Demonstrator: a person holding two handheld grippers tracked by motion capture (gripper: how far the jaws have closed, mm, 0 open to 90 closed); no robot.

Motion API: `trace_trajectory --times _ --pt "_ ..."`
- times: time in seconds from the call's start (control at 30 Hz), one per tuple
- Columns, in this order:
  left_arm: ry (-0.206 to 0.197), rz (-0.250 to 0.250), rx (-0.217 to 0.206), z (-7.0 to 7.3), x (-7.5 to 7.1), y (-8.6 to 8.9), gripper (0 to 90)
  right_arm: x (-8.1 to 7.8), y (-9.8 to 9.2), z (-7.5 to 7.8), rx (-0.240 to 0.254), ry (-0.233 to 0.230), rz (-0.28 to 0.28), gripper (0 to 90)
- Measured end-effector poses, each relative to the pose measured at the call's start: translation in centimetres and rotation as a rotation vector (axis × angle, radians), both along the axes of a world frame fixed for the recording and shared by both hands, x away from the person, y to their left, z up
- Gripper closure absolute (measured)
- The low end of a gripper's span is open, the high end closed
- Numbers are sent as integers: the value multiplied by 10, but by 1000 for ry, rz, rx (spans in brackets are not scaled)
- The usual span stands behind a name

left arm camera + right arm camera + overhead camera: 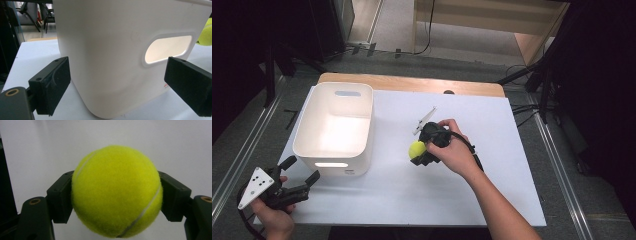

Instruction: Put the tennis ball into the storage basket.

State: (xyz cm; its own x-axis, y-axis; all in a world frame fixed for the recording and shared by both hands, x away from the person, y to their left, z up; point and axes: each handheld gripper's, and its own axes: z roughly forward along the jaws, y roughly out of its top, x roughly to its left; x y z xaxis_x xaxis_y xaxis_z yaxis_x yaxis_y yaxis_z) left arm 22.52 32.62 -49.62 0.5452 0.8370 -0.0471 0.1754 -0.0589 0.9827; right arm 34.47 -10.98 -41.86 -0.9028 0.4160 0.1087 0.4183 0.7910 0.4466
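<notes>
1. Grey floor with metal rails is seen around a worktop (pixel 512 200) that is covered by a white sheet, with a strip of bare wood left showing along its far edge.

2. On the left half of the worktop a white plastic bin (pixel 362 130) is stood upright, with rounded corners and an oval handle cut-out in its near and far walls. Nothing can be made out inside it from the high view.

3. At the near left corner of the worktop the left tongs (pixel 304 175) are held in the person's left hand (pixel 274 215), with a grey three-cornered plate carried on top. In the left gripper view the jaws are spread wide, nothing is gripped between them, and the bin's near wall with its handle cut-out is faced from just in front, untouched.

4. Near the middle of the worktop, well apart from the bin's right side, the right tongs (pixel 418 152) are held in the person's right hand (pixel 454 150), with a grey plate seen edge-on above them.

5. Between the jaws of the right tongs a yellow tennis ball (pixel 116 191) is clamped; in the right gripper view both pads are pressed against its sides, and the white sheet is seen behind it. Whether the ball is resting on the sheet or raised just off it cannot be told. Its edge is also glimpsed past the bin's right side in the left gripper view.
</notes>
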Motion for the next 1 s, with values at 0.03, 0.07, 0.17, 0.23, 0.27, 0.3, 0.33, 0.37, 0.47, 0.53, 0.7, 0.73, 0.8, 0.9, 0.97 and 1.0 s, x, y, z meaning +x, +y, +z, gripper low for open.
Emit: trace_trajectory --times 0.03,0.07,0.17,0.23,0.27,0.3,0.33,0.37,0.47,0.53,0.7,0.73,0.8,0.9,0.97,1.0 --pt "1 0 -1 0 0 0 73 0 1 1 -2 -3 1 238" --pt "0 0 0 0 0 0 72 1 1 2 6 -2 5 238" --pt "0 -1 -1 0 0 0 73 1 4 6 3 0 7 239" --pt "0 -2 1 0 0 0 73 1 7 7 -3 -3 10 239" --pt "0 -1 1 0 0 0 73 2 7 9 -2 -5 18 238" --pt "0 -1 -1 0 0 0 72 2 8 10 0 -5 17 239" --pt "0 -1 -1 0 0 0 72 2 9 11 3 -4 13 238" --pt "2 -1 -2 0 0 0 72 2 10 12 1 -4 14 238" --pt "2 -1 -2 0 0 0 73 5 12 15 1 -11 29 238" --pt "1 -3 -1 0 0 0 72 6 14 17 -1 -11 29 239" --pt "1 -3 -1 0 0 0 73 8 20 23 3 -13 32 238" --pt "3 -1 -2 0 0 0 73 9 21 24 3 -16 38 238" --pt "2 -2 -3 0 0 0 72 9 23 26 10 -14 38 238" --pt "1 -4 -1 0 0 0 73 9 26 29 13 -18 49 238" --pt "1 -3 -1 0 0 0 73 9 27 30 12 -17 53 238" --pt "1 -3 -1 0 0 0 73 10 28 31 10 -19 54 239"
